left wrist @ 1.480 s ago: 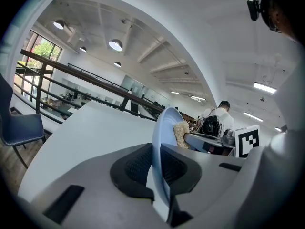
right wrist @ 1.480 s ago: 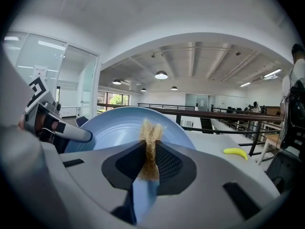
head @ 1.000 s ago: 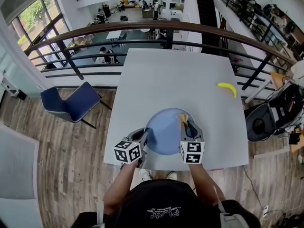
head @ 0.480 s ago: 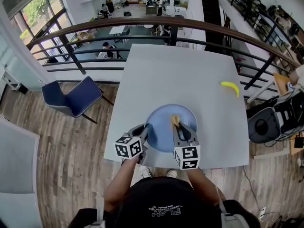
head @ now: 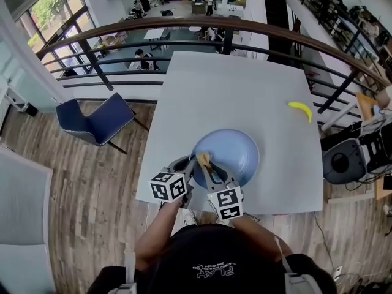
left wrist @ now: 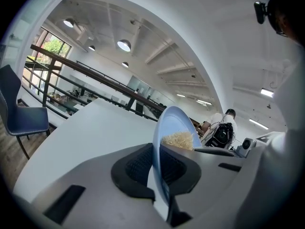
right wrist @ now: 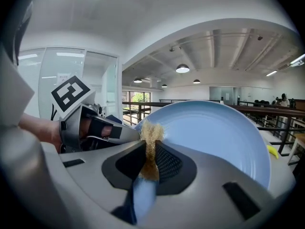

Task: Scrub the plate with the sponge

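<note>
Right now my left gripper [left wrist: 159, 168] is clamped on the rim of the blue plate [head: 236, 152] at its 8 o'clock edge, holding it tilted over the white table [head: 233, 84]. My right gripper [right wrist: 150, 163] pinches the tan sponge [right wrist: 151, 136] against the plate's face near 9 o'clock, just beside the left jaws. A banana [head: 301, 109] lies toward 2 o'clock, well apart.

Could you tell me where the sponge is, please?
In the head view, the sponge is clamped in the right hand-held gripper at the left edge of the blue plate.
</note>
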Motion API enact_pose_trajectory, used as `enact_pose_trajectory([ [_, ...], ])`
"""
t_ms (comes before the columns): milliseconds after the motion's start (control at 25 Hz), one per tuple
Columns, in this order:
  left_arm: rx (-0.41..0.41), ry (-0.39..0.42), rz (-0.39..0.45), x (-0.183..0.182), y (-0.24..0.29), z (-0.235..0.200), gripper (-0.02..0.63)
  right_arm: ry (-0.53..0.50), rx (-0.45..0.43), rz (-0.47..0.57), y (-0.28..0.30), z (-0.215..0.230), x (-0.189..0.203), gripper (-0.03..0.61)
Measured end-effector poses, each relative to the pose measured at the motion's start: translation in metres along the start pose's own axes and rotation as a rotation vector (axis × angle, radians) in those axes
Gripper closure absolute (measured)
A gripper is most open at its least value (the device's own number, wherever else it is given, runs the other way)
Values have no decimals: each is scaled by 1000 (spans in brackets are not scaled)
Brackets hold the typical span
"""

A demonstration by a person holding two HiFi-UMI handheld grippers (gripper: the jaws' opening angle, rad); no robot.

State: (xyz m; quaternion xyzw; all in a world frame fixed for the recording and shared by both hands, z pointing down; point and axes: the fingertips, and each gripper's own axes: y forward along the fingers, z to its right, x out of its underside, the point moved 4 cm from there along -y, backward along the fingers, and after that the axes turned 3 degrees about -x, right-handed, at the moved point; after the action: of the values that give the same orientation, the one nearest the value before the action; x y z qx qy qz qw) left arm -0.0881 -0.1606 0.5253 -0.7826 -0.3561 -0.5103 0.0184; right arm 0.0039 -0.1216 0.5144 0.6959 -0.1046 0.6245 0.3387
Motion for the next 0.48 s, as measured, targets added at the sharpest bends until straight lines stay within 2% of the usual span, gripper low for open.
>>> enact_pose_trajectory([
  [480,-3,3,1,0,-8,2,584,-12,59,-11,-8,15,7,511],
])
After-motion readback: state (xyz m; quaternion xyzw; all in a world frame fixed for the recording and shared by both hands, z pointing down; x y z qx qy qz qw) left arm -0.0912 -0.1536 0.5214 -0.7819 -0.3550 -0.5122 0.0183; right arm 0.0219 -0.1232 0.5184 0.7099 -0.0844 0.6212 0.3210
